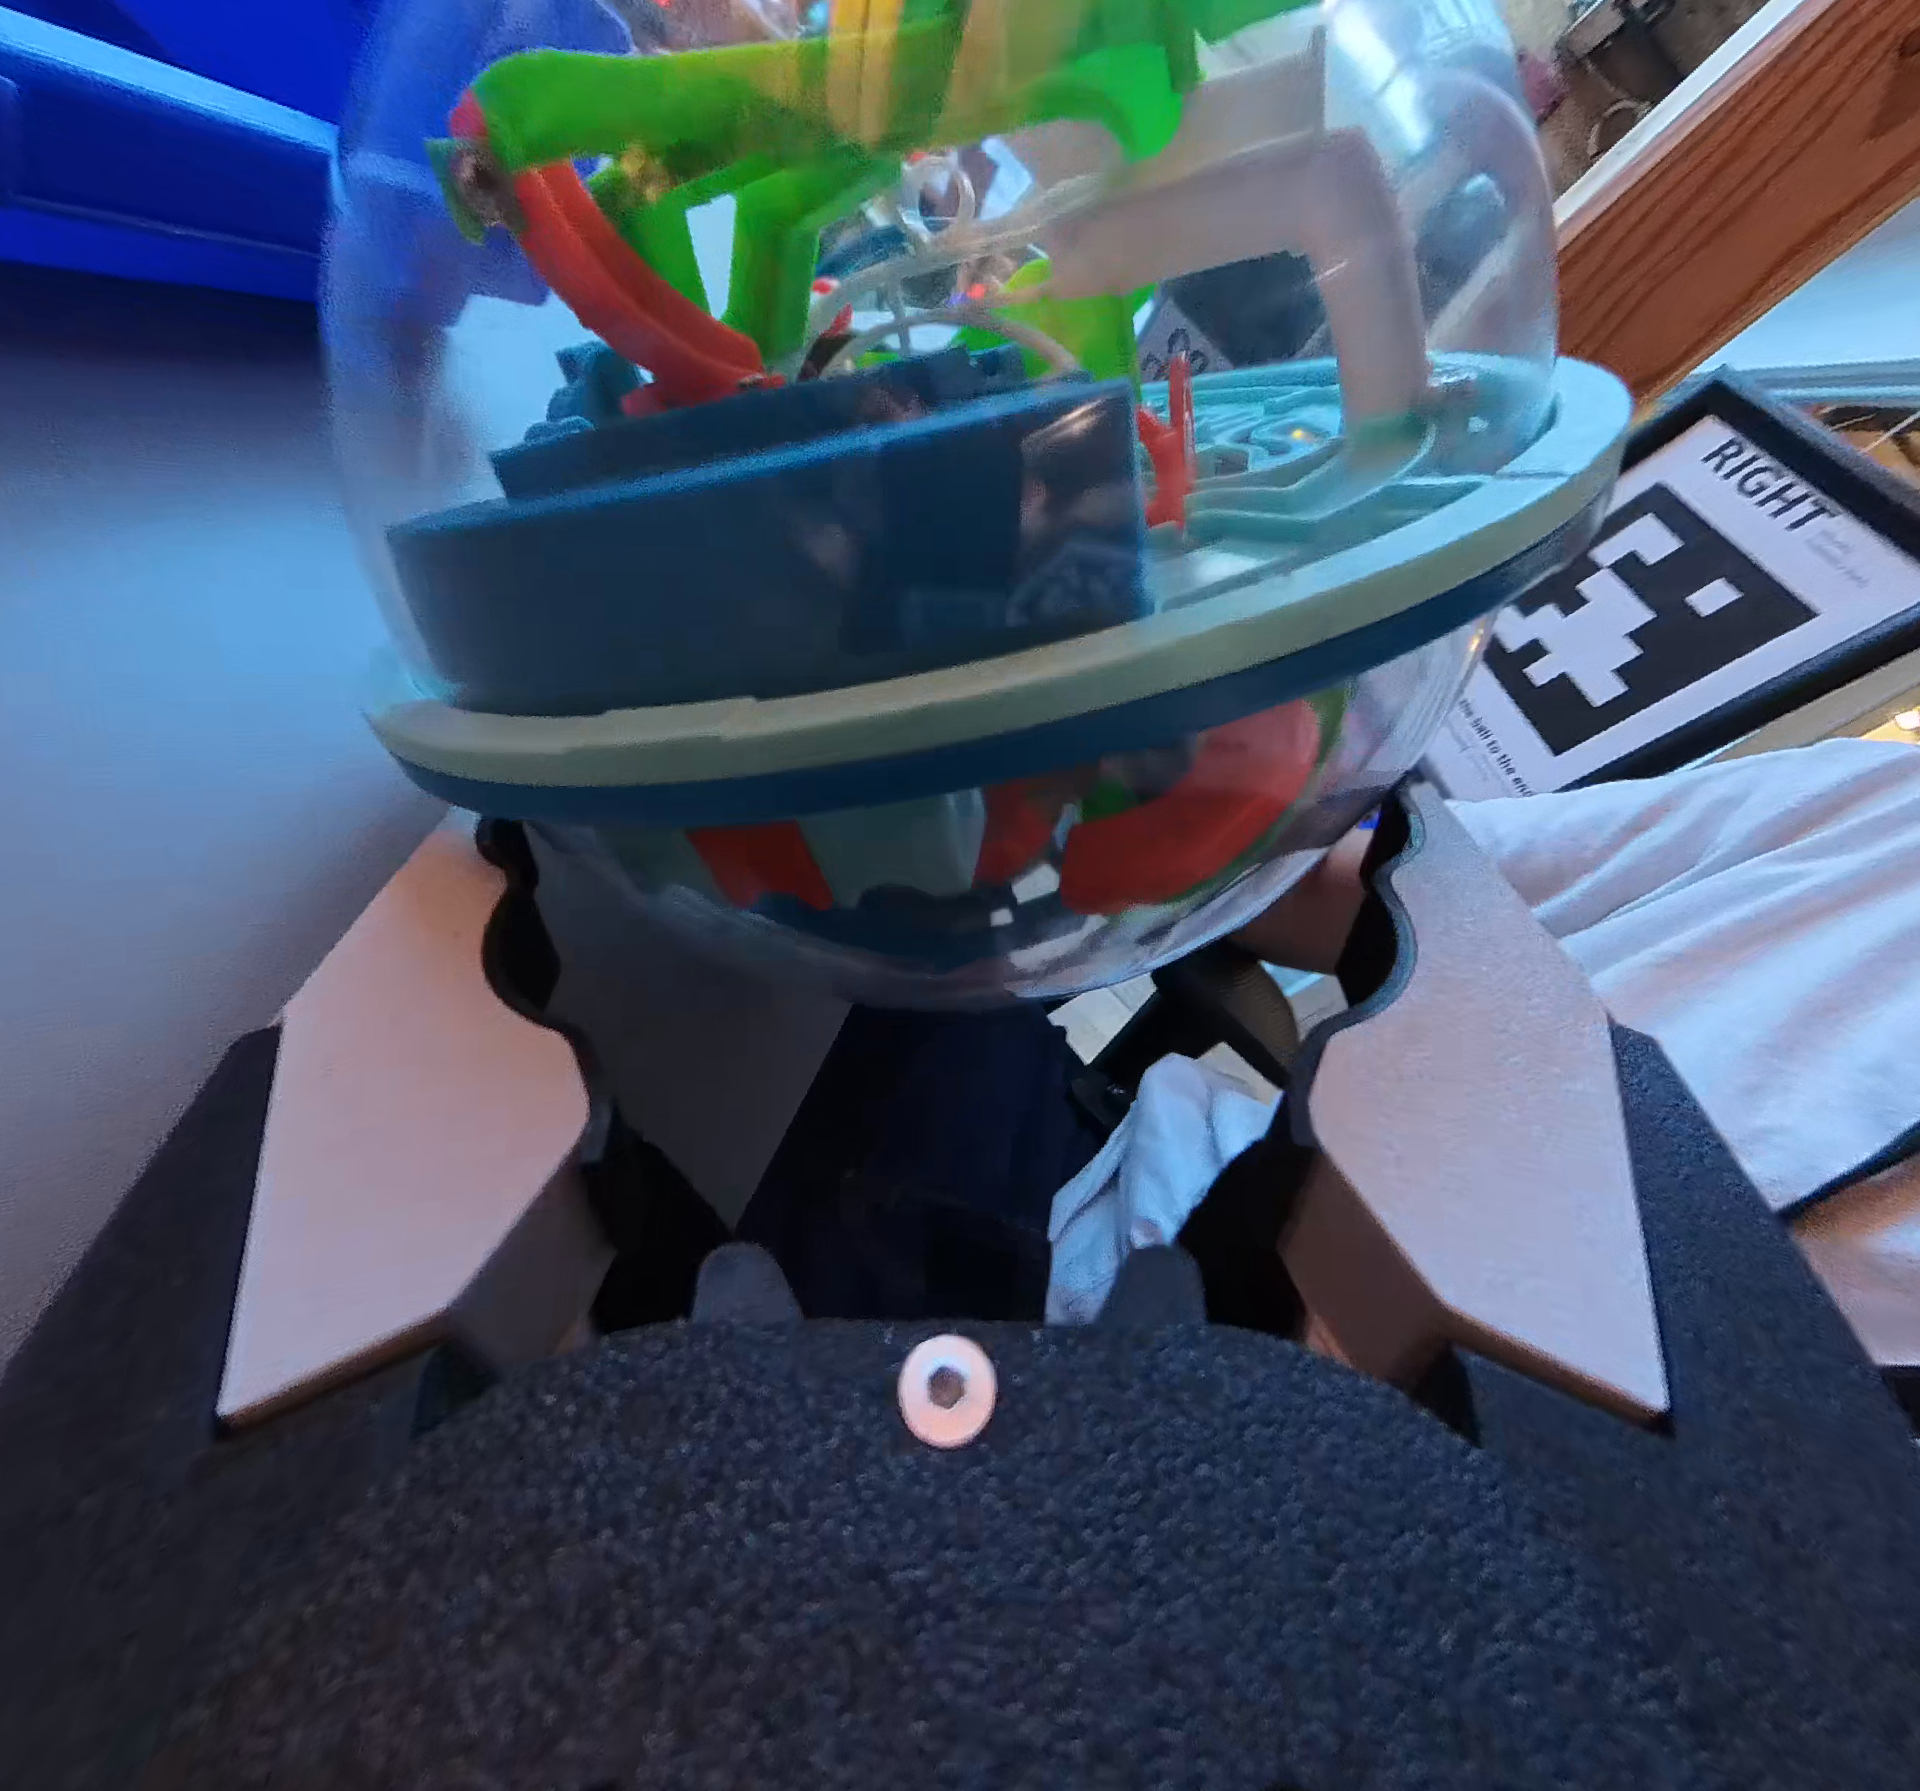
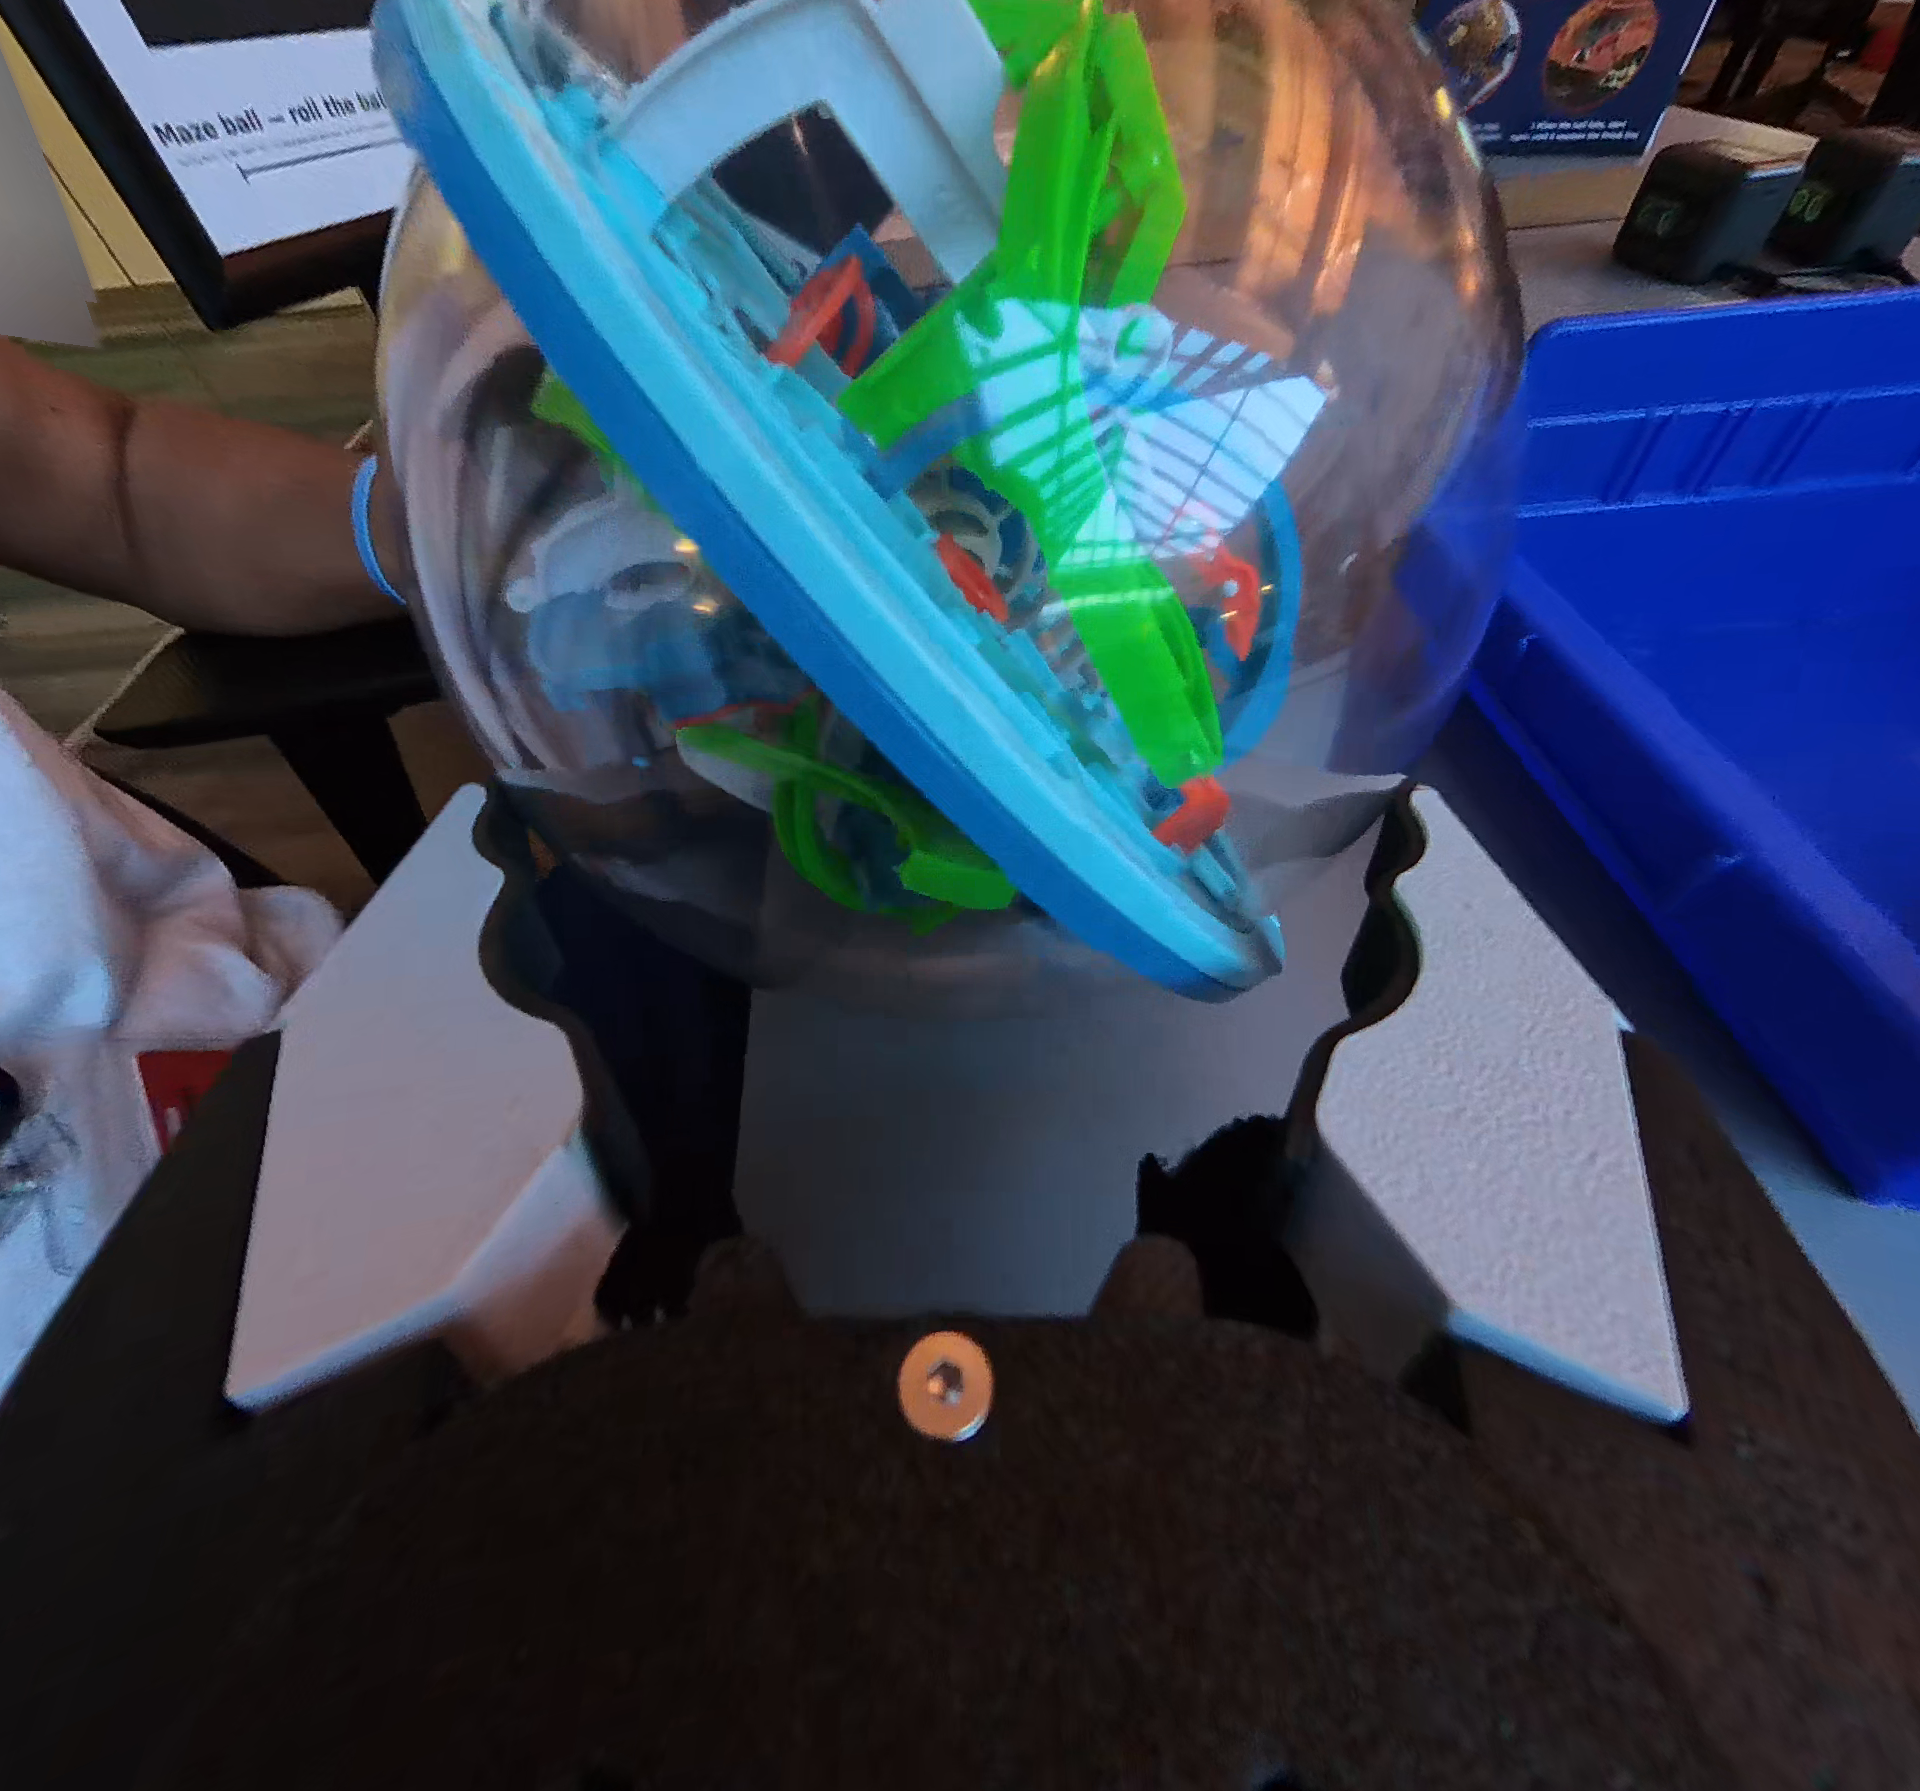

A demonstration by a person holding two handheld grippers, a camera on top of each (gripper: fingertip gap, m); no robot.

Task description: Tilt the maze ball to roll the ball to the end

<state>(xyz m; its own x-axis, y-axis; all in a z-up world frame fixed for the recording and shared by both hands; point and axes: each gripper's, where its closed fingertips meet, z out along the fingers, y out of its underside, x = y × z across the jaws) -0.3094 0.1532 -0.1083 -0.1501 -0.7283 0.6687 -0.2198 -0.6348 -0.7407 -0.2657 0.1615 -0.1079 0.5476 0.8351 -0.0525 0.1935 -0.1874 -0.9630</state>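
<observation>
The maze ball (image 1: pixel 935 494) is a clear sphere with green, red and white tracks and a blue-and-pale equator ring. It fills the left wrist view, with the ring nearly level and tilted slightly up to the right. In the right wrist view the maze ball (image 2: pixel 935 391) has its ring steeply slanted from upper left to lower right. My left gripper (image 1: pixel 945 868) has its jaws wide apart, and both fingertips press the sphere's lower sides. My right gripper (image 2: pixel 945 868) holds the sphere the same way. I cannot pick out the small ball inside.
A blue bin (image 1: pixel 156 131) is at upper left, and it also shows at the right of the right wrist view (image 2: pixel 1714 598). A framed marker sign (image 1: pixel 1662 598) (image 2: pixel 208 27) stands nearby. A person's forearm (image 2: pixel 187 515) and white cloth (image 1: pixel 1714 962) are close. Two dark devices (image 2: pixel 1766 203) sit at the back.
</observation>
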